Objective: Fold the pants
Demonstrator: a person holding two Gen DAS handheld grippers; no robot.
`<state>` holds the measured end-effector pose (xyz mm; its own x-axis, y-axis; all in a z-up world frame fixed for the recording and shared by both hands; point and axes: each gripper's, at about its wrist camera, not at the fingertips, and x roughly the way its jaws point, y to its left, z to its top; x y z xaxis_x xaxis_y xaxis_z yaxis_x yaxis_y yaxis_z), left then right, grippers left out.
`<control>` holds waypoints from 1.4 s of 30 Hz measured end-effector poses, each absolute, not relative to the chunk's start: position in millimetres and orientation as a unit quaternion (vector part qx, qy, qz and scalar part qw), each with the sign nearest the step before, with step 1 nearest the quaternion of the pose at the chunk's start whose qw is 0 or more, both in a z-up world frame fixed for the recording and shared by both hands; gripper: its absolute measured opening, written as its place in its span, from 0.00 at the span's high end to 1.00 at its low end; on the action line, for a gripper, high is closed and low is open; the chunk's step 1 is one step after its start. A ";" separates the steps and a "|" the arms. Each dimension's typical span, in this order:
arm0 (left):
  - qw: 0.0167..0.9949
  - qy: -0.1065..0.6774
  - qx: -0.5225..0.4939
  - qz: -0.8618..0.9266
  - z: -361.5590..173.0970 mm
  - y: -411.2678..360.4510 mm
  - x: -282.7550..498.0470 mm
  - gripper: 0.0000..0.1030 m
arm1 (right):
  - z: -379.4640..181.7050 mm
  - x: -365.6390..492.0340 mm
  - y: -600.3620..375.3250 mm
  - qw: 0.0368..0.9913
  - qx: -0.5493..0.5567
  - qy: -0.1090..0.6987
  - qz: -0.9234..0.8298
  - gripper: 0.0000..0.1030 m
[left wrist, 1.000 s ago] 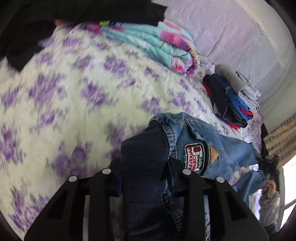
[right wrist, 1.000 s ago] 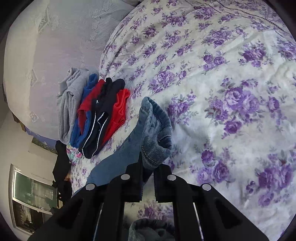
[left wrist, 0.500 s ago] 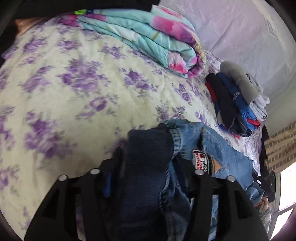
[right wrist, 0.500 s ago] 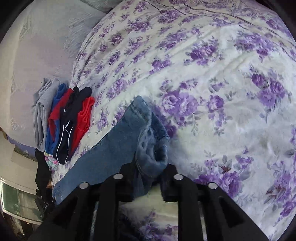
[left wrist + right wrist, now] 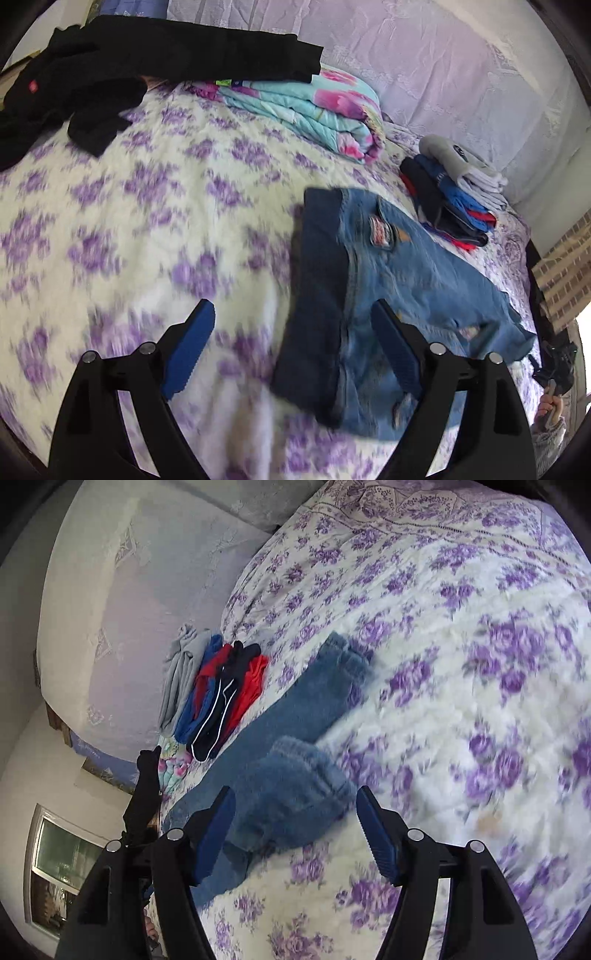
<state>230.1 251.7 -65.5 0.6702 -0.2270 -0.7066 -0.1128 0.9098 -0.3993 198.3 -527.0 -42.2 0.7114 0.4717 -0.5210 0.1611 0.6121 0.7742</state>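
Left gripper (image 5: 291, 314) spread wide, blue pads exposed, nothing between the fingers; it hangs above the bed, its right finger over the denim, contact not determinable. Right gripper (image 5: 295, 799) likewise spread wide and empty; it sits over the nearer cuff. Pants (image 5: 373, 280), blue denim, lie flat on the floral bedspread (image 5: 155, 206); dark ribbed waistband faces the left wrist camera, a sewn patch (image 5: 379, 230) shows just below the waistband; legs run away toward the far right edge of the bed. In the right wrist view the pants (image 5: 295, 720) show two cuffs; one cuff sits between the spread fingers, the other lies farther out on the bedspread (image 5: 480, 664); legs run back to the left. Stack of folded clothes (image 5: 454, 195), grey, blue, red and black, sits just beyond the pants near the pale wall; same stack (image 5: 218, 694) visible in the right wrist view beside the leg. Folded quilt (image 5: 314, 107), teal and pink, lies farther up the bed; a black garment (image 5: 147, 62) rests partly on top of it and spills onto the bedspread. Both views carry motion blur; fine fabric detail not readable.
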 end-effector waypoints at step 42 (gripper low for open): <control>0.905 0.392 -0.163 0.041 -117.3 201.3 180.1 0.04 | 50.0 96.3 -516.8 0.926 0.216 0.286 0.115 0.46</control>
